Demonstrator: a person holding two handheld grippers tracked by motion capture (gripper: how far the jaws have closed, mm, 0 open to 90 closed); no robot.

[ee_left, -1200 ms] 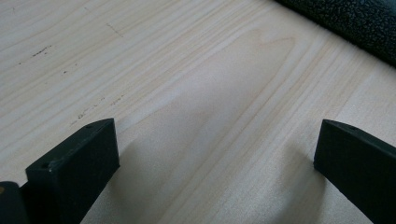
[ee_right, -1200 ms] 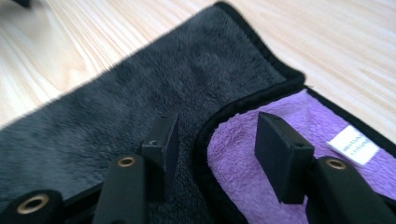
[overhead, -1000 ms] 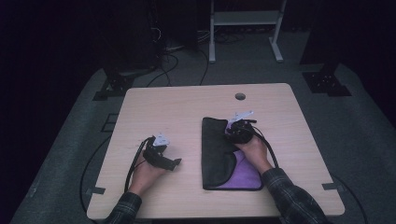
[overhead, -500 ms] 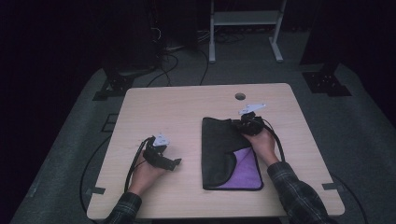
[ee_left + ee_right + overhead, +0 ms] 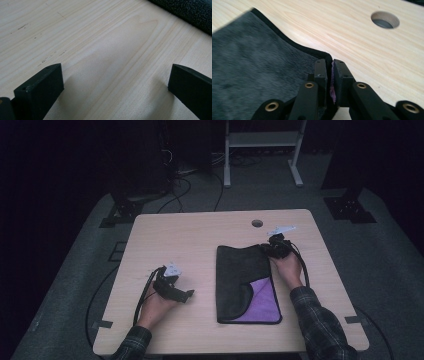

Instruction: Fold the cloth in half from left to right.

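A dark grey cloth [image 5: 240,275] with a purple underside [image 5: 262,300] lies on the wooden table [image 5: 200,235], right of centre. My right gripper [image 5: 272,246] is at the cloth's far right corner, shut on that corner; in the right gripper view the purple face [image 5: 333,85] shows pinched between the two jaws, with the grey plush side [image 5: 254,72] spreading to the left. My left gripper [image 5: 189,295] rests on the table to the left of the cloth, open, with bare wood between its jaws [image 5: 112,75]. A strip of the cloth [image 5: 190,12] shows at the upper right of the left gripper view.
A round cable hole [image 5: 257,223] is in the table near its far edge, just beyond the right gripper; the same hole [image 5: 385,20] shows in the right gripper view. Cables and a white stand's legs [image 5: 260,165] lie on the floor behind the table.
The right gripper has carried the cloth's corner away from the person toward the far right, unfolding the grey flap and leaving less purple showing. The left gripper has stayed still.
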